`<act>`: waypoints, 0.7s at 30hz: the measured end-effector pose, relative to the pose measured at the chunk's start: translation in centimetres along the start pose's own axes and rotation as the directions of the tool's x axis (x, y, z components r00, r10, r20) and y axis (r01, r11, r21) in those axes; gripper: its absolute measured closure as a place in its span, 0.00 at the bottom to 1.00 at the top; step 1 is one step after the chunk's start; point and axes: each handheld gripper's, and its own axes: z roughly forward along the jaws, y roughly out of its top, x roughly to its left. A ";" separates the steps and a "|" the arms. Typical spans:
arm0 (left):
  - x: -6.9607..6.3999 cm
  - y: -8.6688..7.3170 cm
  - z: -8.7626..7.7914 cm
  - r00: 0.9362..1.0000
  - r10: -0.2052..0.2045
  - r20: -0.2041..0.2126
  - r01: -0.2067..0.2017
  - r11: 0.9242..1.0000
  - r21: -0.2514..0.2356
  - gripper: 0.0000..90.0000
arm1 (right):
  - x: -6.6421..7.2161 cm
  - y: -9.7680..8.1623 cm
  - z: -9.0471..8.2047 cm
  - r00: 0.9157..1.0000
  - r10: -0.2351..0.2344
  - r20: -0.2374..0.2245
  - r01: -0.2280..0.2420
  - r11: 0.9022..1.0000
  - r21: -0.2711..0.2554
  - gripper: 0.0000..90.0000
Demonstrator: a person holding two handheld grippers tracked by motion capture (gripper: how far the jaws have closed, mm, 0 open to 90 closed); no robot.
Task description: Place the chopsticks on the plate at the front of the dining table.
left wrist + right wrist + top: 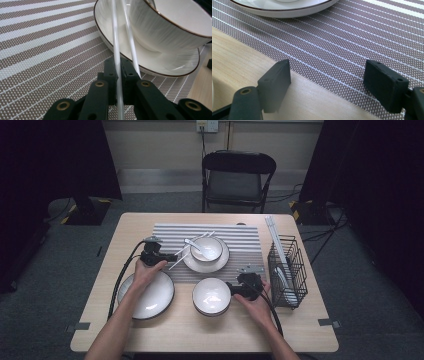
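Left hand-held gripper clenched on one white chopstick, its far end cut off above the plate; second chopstick loose beside it; right hand-held gripper released over the mat edge on the counter

In the left gripper view the bowl and the plate under it are cut off by the top and right edges. One chopstick disappears between the left tool's closed jaws. The far chopstick ends run past the top edge.
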 end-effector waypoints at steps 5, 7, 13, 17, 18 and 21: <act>0.2 0.0 -0.3 1.000 -0.012 0.002 0.012 1.000 -0.004 0.90 | 0.0 0.0 0.0 1.000 0.000 0.001 0.000 1.000 0.000 0.24; 0.3 0.1 -0.4 1.000 -0.020 0.010 0.020 1.000 -0.013 0.87 | 0.0 0.0 0.0 1.000 0.000 0.001 0.000 1.000 0.000 0.24; 0.1 0.3 -1.0 1.000 -0.010 0.007 0.011 1.000 -0.024 0.83 | 0.0 0.0 0.0 1.000 0.000 0.000 0.000 1.000 0.000 0.24; 0.3 0.2 -1.5 1.000 -0.015 0.011 0.015 1.000 -0.024 0.81 | 0.0 0.0 0.0 1.000 0.000 0.000 0.000 1.000 0.000 0.24; 0.3 0.2 -1.7 1.000 -0.012 0.014 0.013 0.999 -0.029 0.81 | 0.0 0.0 0.0 1.000 0.000 0.000 0.000 1.000 0.000 0.24; -0.1 0.4 -2.1 1.000 0.020 0.004 -0.020 0.999 -0.025 0.82 | 0.0 0.0 0.0 1.000 0.001 0.000 -0.001 1.000 0.000 0.24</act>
